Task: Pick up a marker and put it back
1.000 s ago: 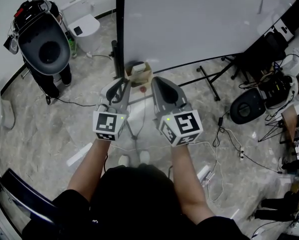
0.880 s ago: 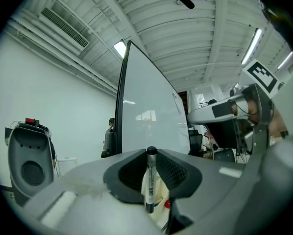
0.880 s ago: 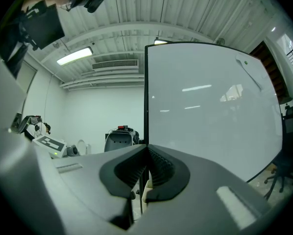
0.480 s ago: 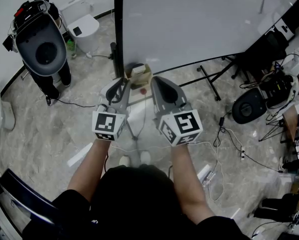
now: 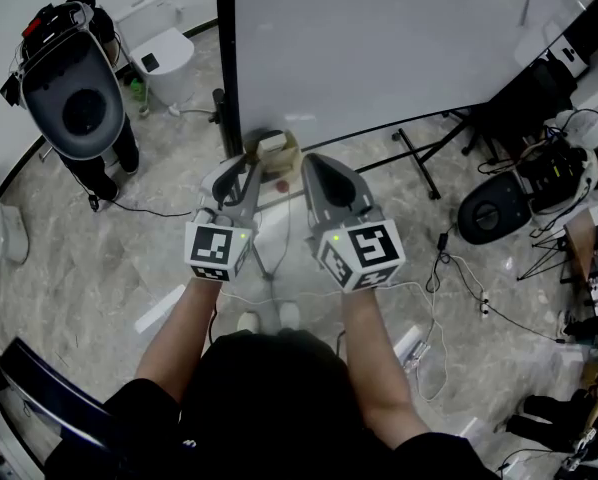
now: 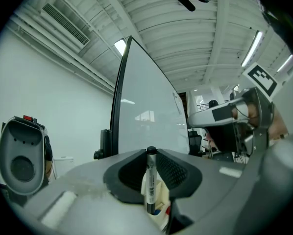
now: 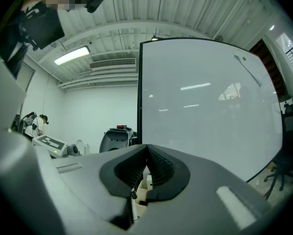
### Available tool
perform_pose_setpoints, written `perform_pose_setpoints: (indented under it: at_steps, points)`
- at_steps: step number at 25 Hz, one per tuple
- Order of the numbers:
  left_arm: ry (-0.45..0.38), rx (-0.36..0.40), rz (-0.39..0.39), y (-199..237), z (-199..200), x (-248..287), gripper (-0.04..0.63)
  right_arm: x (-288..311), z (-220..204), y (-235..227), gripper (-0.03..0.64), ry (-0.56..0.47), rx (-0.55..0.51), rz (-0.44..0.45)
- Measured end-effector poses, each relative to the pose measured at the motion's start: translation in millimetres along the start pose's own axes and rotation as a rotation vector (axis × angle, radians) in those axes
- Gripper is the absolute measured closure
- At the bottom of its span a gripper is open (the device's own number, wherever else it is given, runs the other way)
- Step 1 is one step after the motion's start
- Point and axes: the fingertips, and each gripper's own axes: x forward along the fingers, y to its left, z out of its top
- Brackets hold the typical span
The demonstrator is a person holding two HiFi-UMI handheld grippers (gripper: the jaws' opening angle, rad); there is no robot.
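marker [image 6: 150, 180] upright, pinched in the left claw [image 6: 151, 154], right over the box [image 5: 277, 148] at the whiteboard's [image 5: 379, 48] foot. right claw [image 7: 147, 150] closed, empty. grab looks done; whether its lower end has cleared the box i can't tell; returning it remains.

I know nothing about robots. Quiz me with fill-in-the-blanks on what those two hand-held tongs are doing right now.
1. The left tongs are clamped on a ____.
2. The right tongs are shut and hold ____.
3. Ahead of both tongs stands a big blank ____.

Missing words: marker; nothing; whiteboard.
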Motion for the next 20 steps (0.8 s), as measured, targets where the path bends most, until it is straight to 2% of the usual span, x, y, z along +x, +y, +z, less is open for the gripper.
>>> perform_pose_setpoints:
  at_steps: [12, 20]
  points:
    - [-0.001, 0.051, -0.067, -20, -3, 33, 0.524, 2, -5, -26, 0.607, 0.012, 0.011, -0.014]
    - [0.005, 0.060, -0.103, -34, -22, 56, 0.525, 1, -19, -48, 0.607, 0.021, 0.017, -0.029]
